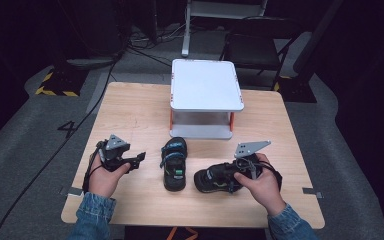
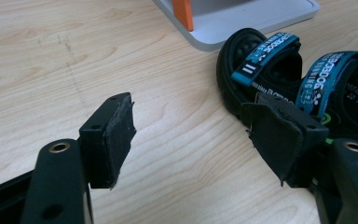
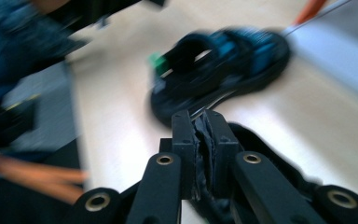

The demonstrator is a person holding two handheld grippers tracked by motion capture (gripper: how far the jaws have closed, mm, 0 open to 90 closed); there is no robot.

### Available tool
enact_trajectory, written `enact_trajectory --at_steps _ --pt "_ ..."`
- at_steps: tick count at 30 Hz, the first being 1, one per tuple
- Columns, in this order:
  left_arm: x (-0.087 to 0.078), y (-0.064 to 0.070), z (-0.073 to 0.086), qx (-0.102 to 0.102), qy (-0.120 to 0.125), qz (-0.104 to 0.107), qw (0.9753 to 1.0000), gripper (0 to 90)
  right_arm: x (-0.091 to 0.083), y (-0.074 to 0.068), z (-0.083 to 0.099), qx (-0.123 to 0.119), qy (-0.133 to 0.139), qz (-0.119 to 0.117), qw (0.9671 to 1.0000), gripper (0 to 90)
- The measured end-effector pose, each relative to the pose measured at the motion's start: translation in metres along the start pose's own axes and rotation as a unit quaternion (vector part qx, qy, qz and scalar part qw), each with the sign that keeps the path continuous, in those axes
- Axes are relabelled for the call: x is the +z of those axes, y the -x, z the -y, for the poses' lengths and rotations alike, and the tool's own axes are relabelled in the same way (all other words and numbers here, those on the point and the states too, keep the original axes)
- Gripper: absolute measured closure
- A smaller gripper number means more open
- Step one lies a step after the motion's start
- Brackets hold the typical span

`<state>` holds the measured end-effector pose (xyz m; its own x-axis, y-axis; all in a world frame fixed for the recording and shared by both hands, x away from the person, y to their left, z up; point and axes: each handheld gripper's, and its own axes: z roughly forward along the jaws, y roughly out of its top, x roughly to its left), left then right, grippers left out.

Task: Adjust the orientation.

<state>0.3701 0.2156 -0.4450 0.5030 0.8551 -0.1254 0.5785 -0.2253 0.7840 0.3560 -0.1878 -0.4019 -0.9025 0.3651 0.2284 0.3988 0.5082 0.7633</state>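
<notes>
Two black sandals with blue straps lie on the wooden table. The middle sandal points away from me and also appears as the middle sandal and, blurred, as the middle sandal. The right sandal lies on its side. My right gripper is shut on the right sandal's rear part; the right gripper pinches thin black material of the right sandal. My left gripper is held just left of the middle sandal. The left gripper is open with bare table between its pads.
A white two-level stand with orange legs stands at the back centre, its base just behind the middle sandal. A chair and cables lie on the floor beyond the table. Hands in denim sleeves hold both grippers.
</notes>
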Motion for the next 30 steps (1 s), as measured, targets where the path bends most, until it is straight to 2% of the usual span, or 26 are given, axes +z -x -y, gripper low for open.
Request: enact_trajectory --at_steps 1,4,5,9,11,12,14,16,17,18,19,20,21,22,23,24,25,26,27,28,29,30 --pt "0.0 0.0 0.0 0.0 0.0 0.0 1.0 31.1 0.0 0.0 0.0 0.0 0.0 0.0 1.0 84.9" --pt "0.005 0.002 -0.006 0.006 0.003 0.006 1.0 31.0 -0.01 -0.011 0.007 -0.002 -0.052 -0.041 0.9978 84.8" --pt "0.007 0.003 -0.007 0.005 0.004 0.007 1.0 31.0 -0.01 -0.011 0.007 -0.002 -0.052 -0.041 0.9978 84.8" --pt "0.016 0.006 -0.013 0.014 0.0 0.015 0.9998 30.9 -0.013 -0.015 0.018 0.006 -0.108 -0.069 0.9918 84.7" --pt "0.02 0.008 -0.015 0.018 -0.003 0.018 0.9997 30.9 -0.01 -0.015 0.02 0.008 -0.111 -0.072 0.9911 84.6" --pt "0.022 0.009 -0.016 0.019 -0.005 0.021 0.9996 30.7 -0.005 -0.016 0.024 0.013 -0.117 -0.081 0.9897 84.1" --pt "0.025 0.01 -0.018 0.022 -0.004 0.025 0.9994 30.7 -0.003 -0.017 0.024 0.015 -0.117 -0.081 0.9897 83.2" --pt "0.026 0.01 -0.019 0.022 -0.005 0.026 0.9994 30.6 -0.005 -0.018 0.024 0.007 -0.107 -0.069 0.9918 74.5" --pt "0.027 0.01 -0.019 0.022 -0.005 0.026 0.9994 30.6 -0.011 -0.019 0.021 -0.008 -0.08 -0.05 0.9955 53.6" --pt "0.028 0.009 -0.02 0.021 -0.004 0.025 0.9995 30.6 -0.015 -0.019 0.02 -0.007 -0.057 -0.037 0.9977 50.2" --pt "0.028 0.009 -0.02 0.021 -0.004 0.025 0.9995 30.6 -0.015 -0.019 0.02 -0.007 -0.057 -0.037 0.9977 50.2" --pt "0.029 0.009 -0.02 0.021 -0.007 0.026 0.9994 30.6 -0.025 -0.014 0.018 0.002 -0.03 -0.004 0.9995 48.5" --pt "0.029 0.009 -0.02 0.021 -0.007 0.026 0.9994 30.6 -0.025 -0.014 0.018 0.002 -0.03 -0.004 0.9995 48.5" --pt "0.029 0.009 -0.019 0.022 -0.007 0.025 0.9994 30.6 -0.029 -0.011 0.019 0.008 -0.028 0.021 0.9994 47.4" --pt "0.029 0.01 -0.019 0.021 -0.007 0.026 0.9994 30.6 -0.03 -0.004 0.023 0.026 -0.04 0.059 0.9971 46.9" --pt "0.029 0.01 -0.019 0.021 -0.007 0.026 0.9994 30.6 -0.03 -0.004 0.023 0.026 -0.04 0.059 0.9971 46.9" --pt "0.029 0.011 -0.018 0.022 -0.01 0.026 0.9994 30.6 -0.028 -0.001 0.026 0.04 -0.052 0.065 0.9957 46.5" --pt "0.028 0.011 -0.017 0.024 -0.01 0.025 0.9994 30.5 -0.02 0.005 0.031 0.06 -0.087 0.075 0.9916 45.6" --pt "0.028 0.011 -0.017 0.024 -0.01 0.025 0.9994 30.5 -0.02 0.005 0.031 0.06 -0.087 0.075 0.9916 45.6" --pt "0.027 0.011 -0.016 0.023 -0.012 0.024 0.9994 30.5 -0.012 0.008 0.034 0.066 -0.11 0.086 0.988 46.2" --pt "0.027 0.011 -0.015 0.022 -0.011 0.023 0.9994 30.5 -0.009 0.008 0.035 0.068 -0.117 0.086 0.987 47.8" --pt "0.026 0.011 -0.014 0.02 -0.012 0.022 0.9995 30.5 -0.005 0.009 0.036 0.069 -0.12 0.078 0.9873 53.4"
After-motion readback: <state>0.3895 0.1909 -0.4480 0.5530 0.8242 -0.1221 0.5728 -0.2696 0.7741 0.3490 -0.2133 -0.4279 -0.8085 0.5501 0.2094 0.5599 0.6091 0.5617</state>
